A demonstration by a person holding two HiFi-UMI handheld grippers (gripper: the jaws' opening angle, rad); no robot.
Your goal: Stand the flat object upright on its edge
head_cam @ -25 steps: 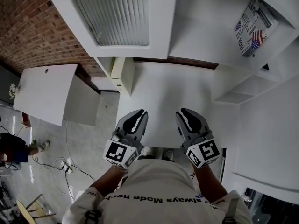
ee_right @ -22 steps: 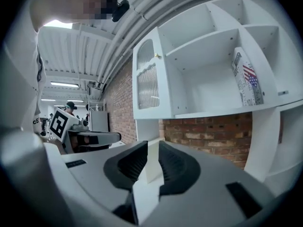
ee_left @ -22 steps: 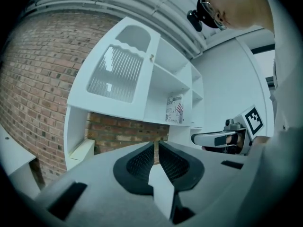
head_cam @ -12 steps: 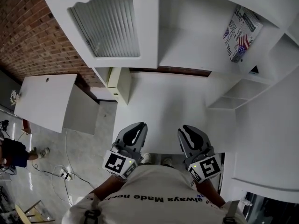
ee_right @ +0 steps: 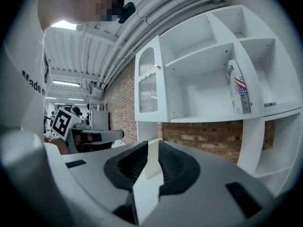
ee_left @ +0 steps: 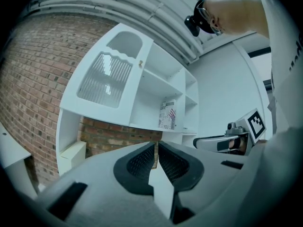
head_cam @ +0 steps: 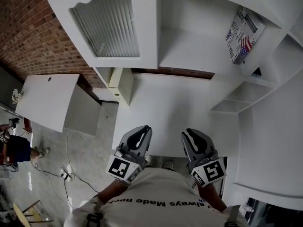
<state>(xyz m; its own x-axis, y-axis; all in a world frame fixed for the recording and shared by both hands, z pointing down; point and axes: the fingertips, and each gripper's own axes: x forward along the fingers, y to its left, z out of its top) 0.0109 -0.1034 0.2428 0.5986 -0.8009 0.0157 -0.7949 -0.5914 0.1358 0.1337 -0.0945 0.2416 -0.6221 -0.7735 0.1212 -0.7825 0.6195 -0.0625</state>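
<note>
A flat book with a flag-print cover stands upright on its edge in the upper right shelf compartment, leaning against the side wall. It also shows in the left gripper view and the right gripper view. My left gripper hovers at the near edge of the white desk, shut and holding nothing. My right gripper is beside it, jaws drawn together to a thin slit, also holding nothing. Both are far below the book.
The white shelf unit has a ribbed-glass cabinet door on its left and lower cubbies on the right. A brick wall lies behind. A separate white table stands at left, with cables and a person on the floor.
Both grippers have drawn slightly back toward the desk's near edge. The head view has shifted, so the shelf and book sit a bit lower left in the picture.
</note>
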